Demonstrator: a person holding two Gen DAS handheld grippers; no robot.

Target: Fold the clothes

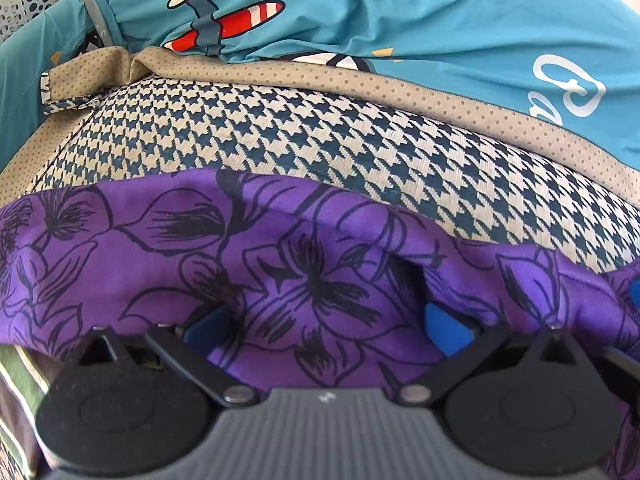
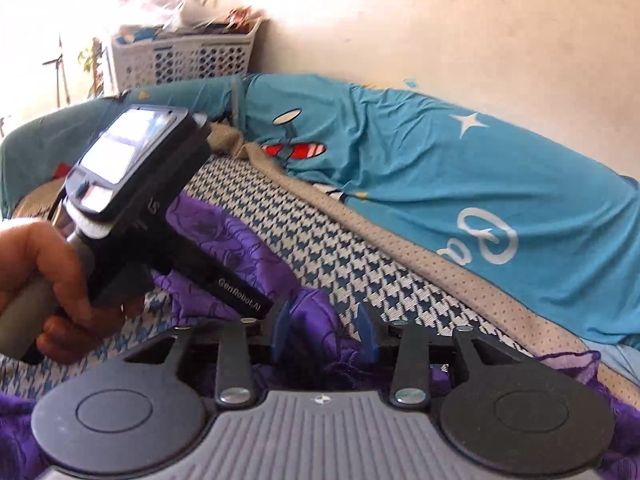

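Observation:
A purple garment with black flower outlines lies bunched on a houndstooth-patterned surface. My left gripper is open, its blue fingers spread wide, and the purple cloth drapes over and between them. In the right wrist view the purple garment runs from under the left gripper's black housing to my right gripper. The right gripper's blue fingers stand close together with a bunch of the purple cloth squeezed between them. A hand holds the left gripper's handle.
A teal sheet with a plane print lies crumpled behind the houndstooth surface, edged by beige dotted fabric. A white perforated laundry basket stands at the back left by the wall. Striped green cloth shows at lower left.

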